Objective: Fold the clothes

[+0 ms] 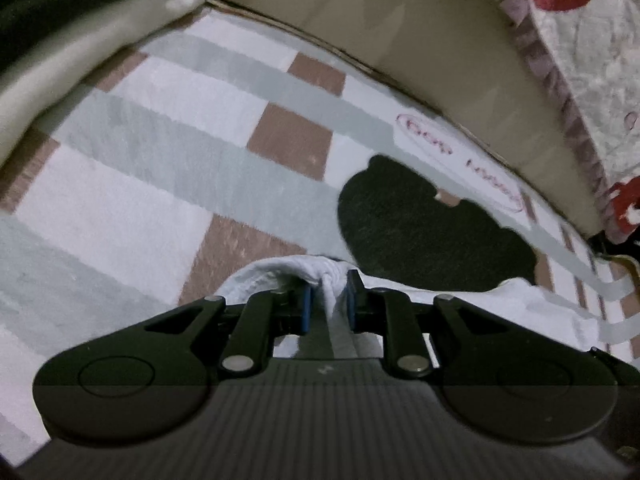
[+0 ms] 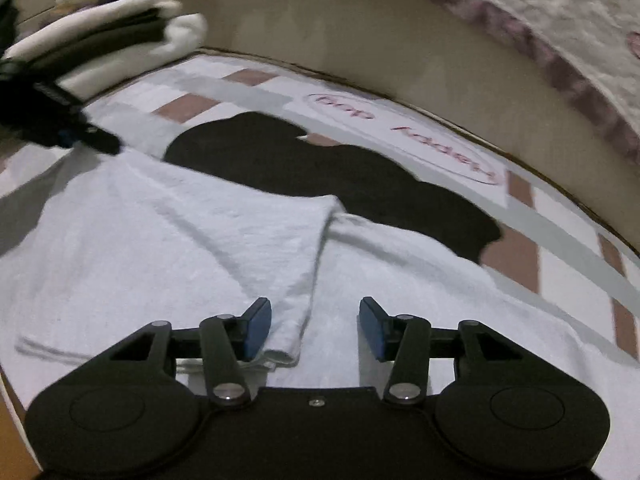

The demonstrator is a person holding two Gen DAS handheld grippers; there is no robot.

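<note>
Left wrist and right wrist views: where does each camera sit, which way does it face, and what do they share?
Left wrist: on the left claw, looking forward and down at the checked mat; its own jaws show, shut on the white garment.
Right wrist: on the right claw, looking across the white garment; its own jaws show open, with the left claw at upper left.
Shared: garment, mat, black bear-shaped patch, folded pile.

A white garment (image 2: 168, 240), seemingly a T-shirt, lies spread flat on a checked mat, one panel folded over so its edge runs diagonally across the cloth. A bunched fold of the garment (image 1: 332, 292) is pinched up off the mat.
</note>
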